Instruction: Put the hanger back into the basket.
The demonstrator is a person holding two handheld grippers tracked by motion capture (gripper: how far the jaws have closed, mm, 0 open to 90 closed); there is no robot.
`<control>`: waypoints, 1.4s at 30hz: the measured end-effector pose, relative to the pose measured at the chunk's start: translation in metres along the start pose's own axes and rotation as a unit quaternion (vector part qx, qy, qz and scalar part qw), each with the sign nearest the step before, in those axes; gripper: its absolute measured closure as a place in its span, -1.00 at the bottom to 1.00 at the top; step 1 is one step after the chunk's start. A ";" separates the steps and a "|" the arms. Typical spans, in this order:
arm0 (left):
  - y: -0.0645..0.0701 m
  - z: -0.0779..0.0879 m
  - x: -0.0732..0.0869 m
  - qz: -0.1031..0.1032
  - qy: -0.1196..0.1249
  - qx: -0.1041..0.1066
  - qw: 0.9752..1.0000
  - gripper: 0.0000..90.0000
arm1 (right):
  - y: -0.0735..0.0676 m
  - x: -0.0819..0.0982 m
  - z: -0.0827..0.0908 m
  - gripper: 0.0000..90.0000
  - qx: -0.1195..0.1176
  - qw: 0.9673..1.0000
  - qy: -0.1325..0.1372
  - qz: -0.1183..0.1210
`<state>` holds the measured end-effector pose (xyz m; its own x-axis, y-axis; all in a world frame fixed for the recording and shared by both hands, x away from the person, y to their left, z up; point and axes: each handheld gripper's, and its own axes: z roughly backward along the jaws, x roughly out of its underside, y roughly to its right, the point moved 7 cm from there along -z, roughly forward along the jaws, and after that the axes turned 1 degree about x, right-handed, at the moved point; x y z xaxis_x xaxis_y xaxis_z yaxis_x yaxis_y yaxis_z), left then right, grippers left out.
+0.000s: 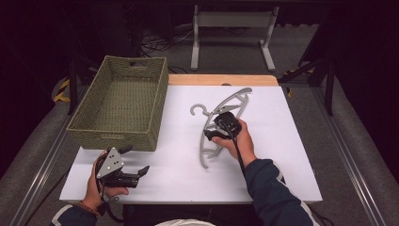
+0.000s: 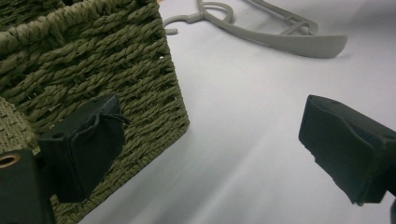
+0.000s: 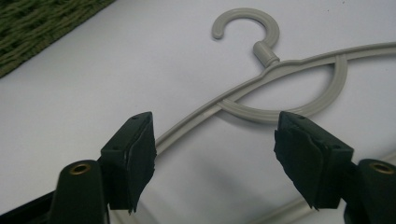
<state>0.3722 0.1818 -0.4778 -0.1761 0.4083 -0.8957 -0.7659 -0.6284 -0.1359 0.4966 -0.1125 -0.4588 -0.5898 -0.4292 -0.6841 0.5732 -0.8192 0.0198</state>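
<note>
On the white table (image 1: 282,155), seen from above, my right gripper (image 1: 220,126) hangs over the grey hanger (image 1: 235,101), jaws apart and gripping nothing; my left gripper (image 1: 134,162) rests near the front edge, just beside the woven basket (image 1: 117,101). Left gripper view now: wide-open jaws, basket (image 2: 93,60) corner beside one pad, hanger (image 2: 289,42) well beyond. Right gripper view: the hanger (image 3: 280,65) lies flat, one arm running between my spread pads, hook pointing away.
</note>
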 end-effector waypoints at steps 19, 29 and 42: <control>0.004 -0.001 0.003 -0.004 -0.011 0.020 1.000 -0.81 | 0.016 -0.021 -0.068 -0.07 0.025 0.991 -0.100 -0.079; 0.005 -0.002 0.003 -0.010 -0.013 0.022 1.000 -0.81 | 0.020 -0.022 -0.069 0.28 0.032 0.991 -0.101 -0.086; 0.006 -0.002 0.004 -0.009 -0.019 0.025 0.999 -0.81 | 0.007 -0.025 -0.054 0.35 -0.017 0.992 -0.105 -0.070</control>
<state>0.3686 0.1783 -0.4828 -0.1841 0.4443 -0.8768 -0.7994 -0.5866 -0.1295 0.5459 -0.0869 -0.4809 -0.7682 -0.3851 -0.5115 0.4944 -0.8643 -0.0919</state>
